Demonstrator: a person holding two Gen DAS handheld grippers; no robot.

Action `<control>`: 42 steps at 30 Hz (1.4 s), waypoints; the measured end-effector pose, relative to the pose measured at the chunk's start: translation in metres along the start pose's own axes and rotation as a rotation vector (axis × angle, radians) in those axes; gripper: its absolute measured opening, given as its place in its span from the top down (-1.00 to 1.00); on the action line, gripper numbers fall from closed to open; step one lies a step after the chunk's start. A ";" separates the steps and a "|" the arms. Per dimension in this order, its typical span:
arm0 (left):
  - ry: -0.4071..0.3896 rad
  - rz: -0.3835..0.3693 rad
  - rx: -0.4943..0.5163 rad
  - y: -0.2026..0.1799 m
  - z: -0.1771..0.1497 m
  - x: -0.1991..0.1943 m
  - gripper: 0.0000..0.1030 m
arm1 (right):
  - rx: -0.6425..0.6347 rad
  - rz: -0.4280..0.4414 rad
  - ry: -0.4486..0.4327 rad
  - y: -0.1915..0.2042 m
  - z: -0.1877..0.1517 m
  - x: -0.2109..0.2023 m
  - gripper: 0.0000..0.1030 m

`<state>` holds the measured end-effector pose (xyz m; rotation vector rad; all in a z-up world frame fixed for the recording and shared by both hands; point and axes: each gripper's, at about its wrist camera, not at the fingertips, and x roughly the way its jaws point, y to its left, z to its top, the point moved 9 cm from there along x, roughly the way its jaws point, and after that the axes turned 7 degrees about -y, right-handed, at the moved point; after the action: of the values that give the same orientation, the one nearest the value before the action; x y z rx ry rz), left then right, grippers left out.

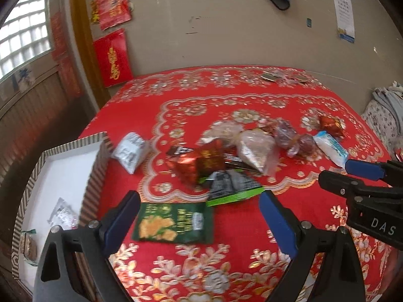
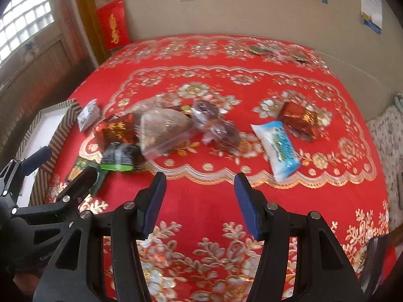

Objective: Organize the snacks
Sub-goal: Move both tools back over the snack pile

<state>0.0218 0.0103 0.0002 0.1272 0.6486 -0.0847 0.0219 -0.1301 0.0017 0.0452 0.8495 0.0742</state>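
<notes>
Both grippers hang over a red cloth patterned with gold and silver flowers, each with its two blue-padded jaws standing apart and nothing between them.

Just ahead of the left gripper lies one flat dark green packet printed with golden crisps, nearest its left jaw. Beyond it sits one black pouch with a lime-green edge, then one crinkled red foil packet.

Left of those jaws stands one open box with striped walls and a white floor. The left view alone shows inside it: one clear wrapper and one brownish piece, blurred.

One small silver-white sachet sits just beside the box's far corner.

Ahead of the right gripper the cloth is bare, with the snacks further out. One white and blue pillow-shaped packet lies beyond the right jaw. One boxy red foil packet lies behind it.

Beyond the left jaw are one clear triangular bag and two clear-wrapped purplish sweets.
</notes>
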 end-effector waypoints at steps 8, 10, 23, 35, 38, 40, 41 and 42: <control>0.007 -0.032 0.039 -0.032 0.002 0.005 -0.88 | 0.035 -0.021 -0.005 -0.029 -0.004 -0.004 -0.09; 0.009 -0.037 0.046 -0.039 0.003 0.007 -0.88 | 0.044 -0.027 -0.005 -0.036 -0.005 -0.004 -0.09; 0.027 -0.055 0.082 -0.068 0.004 0.016 -0.88 | 0.077 -0.045 0.015 -0.064 -0.013 -0.001 -0.09; 0.036 -0.043 0.091 -0.075 0.004 0.023 -0.88 | 0.083 -0.042 0.019 -0.071 -0.014 0.005 -0.09; 0.040 -0.042 0.093 -0.077 0.003 0.025 -0.88 | 0.081 -0.039 0.022 -0.071 -0.014 0.007 -0.09; 0.044 -0.040 0.096 -0.078 0.003 0.026 -0.88 | 0.078 -0.039 0.022 -0.072 -0.013 0.009 -0.09; 0.048 -0.040 0.096 -0.078 0.002 0.027 -0.88 | 0.077 -0.039 0.023 -0.072 -0.013 0.009 -0.09; 0.050 -0.039 0.095 -0.079 0.002 0.028 -0.88 | 0.076 -0.038 0.024 -0.072 -0.013 0.010 -0.09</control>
<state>0.0358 -0.0689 -0.0225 0.2091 0.6974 -0.1502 0.0218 -0.2005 -0.0196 0.0997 0.8765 0.0068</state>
